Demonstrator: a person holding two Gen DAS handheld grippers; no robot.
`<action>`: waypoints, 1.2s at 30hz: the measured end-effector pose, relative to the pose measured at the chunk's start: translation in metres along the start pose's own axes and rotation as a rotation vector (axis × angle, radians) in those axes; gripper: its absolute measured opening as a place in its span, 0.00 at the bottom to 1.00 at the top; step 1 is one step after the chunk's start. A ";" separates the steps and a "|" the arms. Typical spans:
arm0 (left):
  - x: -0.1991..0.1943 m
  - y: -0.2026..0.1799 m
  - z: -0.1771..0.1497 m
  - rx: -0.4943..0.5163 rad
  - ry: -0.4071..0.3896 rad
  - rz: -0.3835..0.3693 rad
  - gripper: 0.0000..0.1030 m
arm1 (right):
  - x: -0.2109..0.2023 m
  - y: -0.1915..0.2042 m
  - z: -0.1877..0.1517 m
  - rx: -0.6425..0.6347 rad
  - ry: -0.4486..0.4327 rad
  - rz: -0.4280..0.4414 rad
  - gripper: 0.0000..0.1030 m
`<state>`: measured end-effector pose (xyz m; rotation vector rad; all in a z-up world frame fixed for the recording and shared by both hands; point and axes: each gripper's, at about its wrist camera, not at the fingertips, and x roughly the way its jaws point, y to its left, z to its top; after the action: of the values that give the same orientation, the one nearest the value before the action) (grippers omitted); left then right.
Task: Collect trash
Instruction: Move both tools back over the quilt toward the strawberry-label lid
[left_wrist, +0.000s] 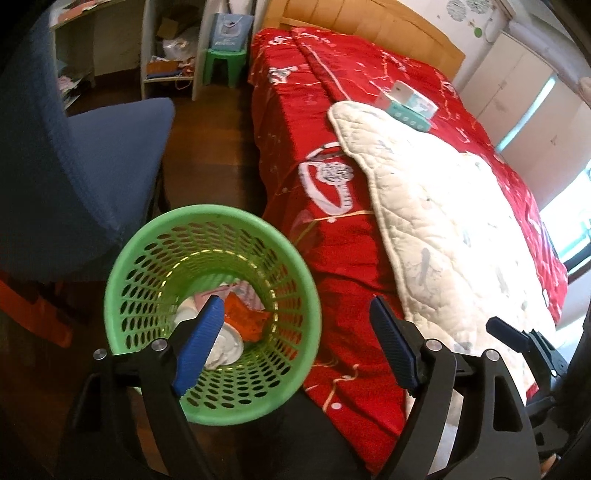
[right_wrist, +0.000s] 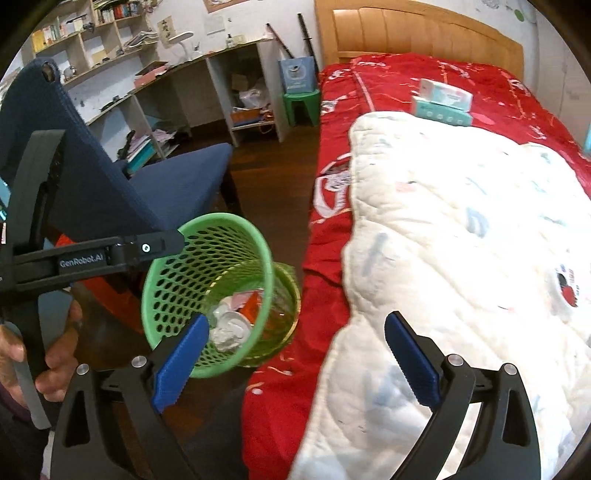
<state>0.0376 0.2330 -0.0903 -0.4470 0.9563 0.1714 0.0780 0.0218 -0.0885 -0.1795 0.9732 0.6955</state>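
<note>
A green mesh basket (left_wrist: 122, 280) stands on the dark floor between a blue chair and the bed. Crumpled white paper (left_wrist: 231, 345) and an orange wrapper (left_wrist: 247, 321) lie at its bottom. My left gripper (left_wrist: 295, 300) hangs open above the basket's right rim, nothing between its blue pads. The right wrist view shows the same basket (right_wrist: 166, 295) with the white paper (right_wrist: 227, 330) inside. My right gripper (right_wrist: 297, 318) is open and empty, spanning the basket's edge and the bed's side. One of the left gripper's fingers (right_wrist: 162, 242) reaches over the basket, held by a hand (right_wrist: 55, 354).
A bed with a red bedspread (left_wrist: 332, 184) and a white quilt (left_wrist: 443, 221) fills the right side; tissue packs (left_wrist: 410, 103) lie on it. The blue chair (left_wrist: 74, 166) stands at the left. Shelves and a green stool (left_wrist: 223, 62) are further back.
</note>
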 end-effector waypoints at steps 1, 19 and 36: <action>0.001 -0.006 0.000 0.010 0.001 -0.007 0.77 | -0.003 -0.005 -0.002 0.007 -0.004 -0.010 0.90; 0.028 -0.137 0.001 0.230 0.046 -0.135 0.78 | -0.053 -0.105 -0.038 0.201 -0.044 -0.172 0.90; 0.048 -0.235 -0.007 0.397 0.089 -0.196 0.78 | -0.092 -0.188 -0.068 0.324 -0.060 -0.299 0.90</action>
<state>0.1378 0.0170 -0.0644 -0.1798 0.9993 -0.2156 0.1129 -0.1953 -0.0831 -0.0168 0.9632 0.2624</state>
